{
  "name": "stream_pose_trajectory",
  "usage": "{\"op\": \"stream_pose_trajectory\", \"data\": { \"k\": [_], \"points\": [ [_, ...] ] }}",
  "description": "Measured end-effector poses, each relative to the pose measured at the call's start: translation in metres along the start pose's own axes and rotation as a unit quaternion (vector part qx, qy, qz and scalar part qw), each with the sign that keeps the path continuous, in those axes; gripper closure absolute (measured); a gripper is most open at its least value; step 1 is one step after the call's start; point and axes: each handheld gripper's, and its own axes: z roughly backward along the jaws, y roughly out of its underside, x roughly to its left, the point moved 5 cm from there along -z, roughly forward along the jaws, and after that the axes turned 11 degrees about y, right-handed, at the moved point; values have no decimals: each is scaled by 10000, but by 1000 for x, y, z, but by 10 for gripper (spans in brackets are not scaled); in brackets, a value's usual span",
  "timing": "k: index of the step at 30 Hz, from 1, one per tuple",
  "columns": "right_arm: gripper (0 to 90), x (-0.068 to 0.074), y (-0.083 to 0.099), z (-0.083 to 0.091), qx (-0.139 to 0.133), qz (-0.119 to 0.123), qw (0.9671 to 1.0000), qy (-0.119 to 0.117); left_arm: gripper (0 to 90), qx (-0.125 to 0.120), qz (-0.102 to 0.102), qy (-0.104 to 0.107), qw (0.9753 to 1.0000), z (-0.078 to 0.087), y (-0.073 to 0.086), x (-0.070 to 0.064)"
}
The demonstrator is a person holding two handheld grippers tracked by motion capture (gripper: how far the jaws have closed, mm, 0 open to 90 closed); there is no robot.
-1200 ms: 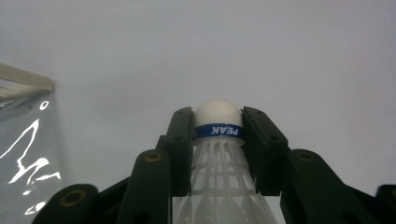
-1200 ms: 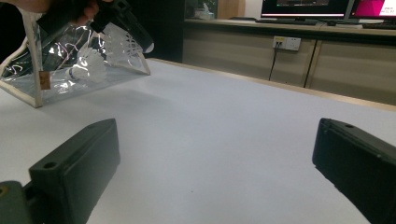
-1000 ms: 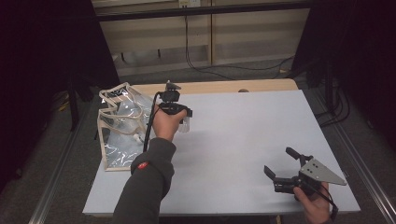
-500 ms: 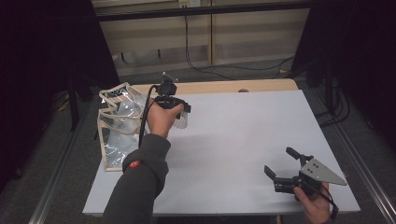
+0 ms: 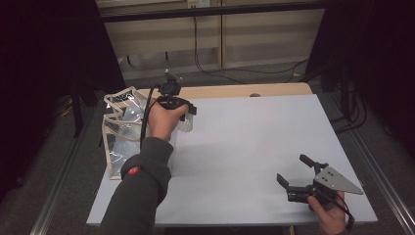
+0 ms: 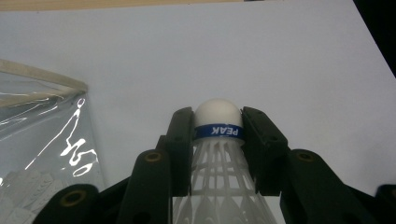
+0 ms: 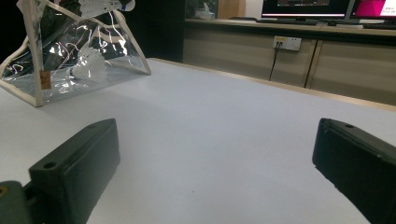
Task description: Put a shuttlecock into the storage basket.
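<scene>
Left tool (image 6: pixel 218 128) tight around shuttlecock (image 6: pixel 219 154).

white shuttlecock (image 6: pixel 218 154), blue band, black jaws

High view looks forward and down over the whole tabletop (image 5: pixel 254 142); left gripper view sits close above it, looking along its surface; right gripper view sits low, facing across it toward the clear bag (image 7: pixel 79 51), shared by all three.

The left gripper (image 5: pixel 186 120), clamped on the white feathered shuttlecock (image 6: pixel 218 154), shifts slightly left and toward the clear plastic bag (image 5: pixel 120 132), the forearm following.
</scene>
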Motion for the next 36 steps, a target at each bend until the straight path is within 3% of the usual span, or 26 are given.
{"op": "stream_pose_trajectory", "data": {
  "k": [36],
  "points": [
    [9, 0, -1, 1, -1, -15, 10000, -2, 654, 79, -122, -71, 9999, 38, -15, -4]
  ]
}}
